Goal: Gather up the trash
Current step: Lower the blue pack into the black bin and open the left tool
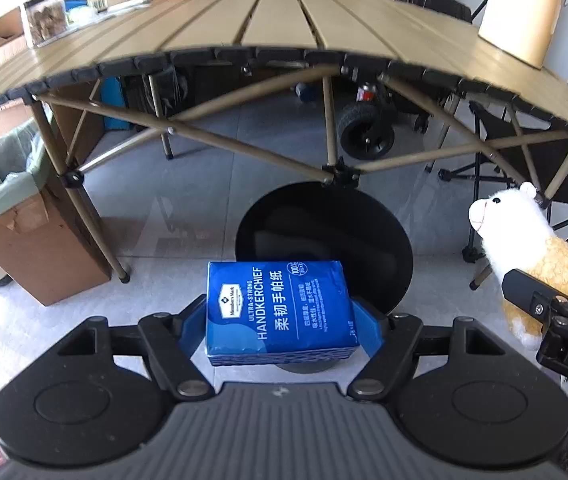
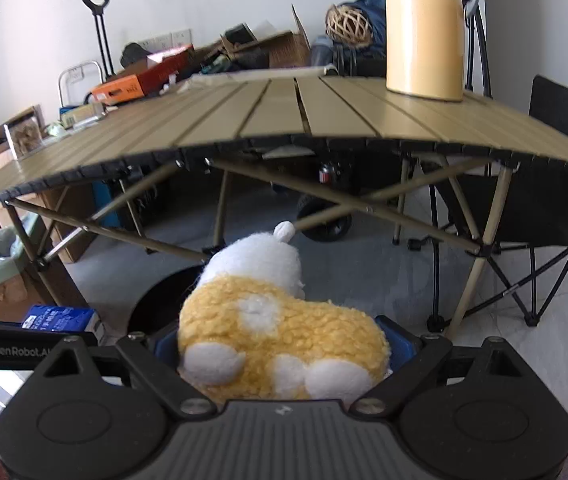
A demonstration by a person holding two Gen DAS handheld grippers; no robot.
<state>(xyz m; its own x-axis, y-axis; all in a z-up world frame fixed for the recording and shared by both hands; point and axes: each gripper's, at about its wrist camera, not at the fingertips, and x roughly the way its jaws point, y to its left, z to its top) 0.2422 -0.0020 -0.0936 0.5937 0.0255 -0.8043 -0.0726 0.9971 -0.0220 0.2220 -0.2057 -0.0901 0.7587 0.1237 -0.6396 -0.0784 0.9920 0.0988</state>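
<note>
Between left gripper (image 1: 282, 320) pads: blue tissue pack (image 1: 280, 312), above round black bin (image 1: 347, 236).
Right of it: yellow-white plush alpaca (image 2: 280, 332), in right gripper (image 2: 284, 344).
Behind: slatted tan folding table (image 1: 276, 20).

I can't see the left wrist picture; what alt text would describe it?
The left gripper holds a blue handkerchief pack between its jaws above a black round bin on the floor, before a folding table.

The right tool (image 2: 282, 354) holds a yellow and white toy (image 2: 280, 336) between its blue pads. A black bin (image 2: 164, 300) sits on the floor under the counter (image 2: 244, 120). A yellow jug (image 2: 425, 32) stands on the counter.
</note>
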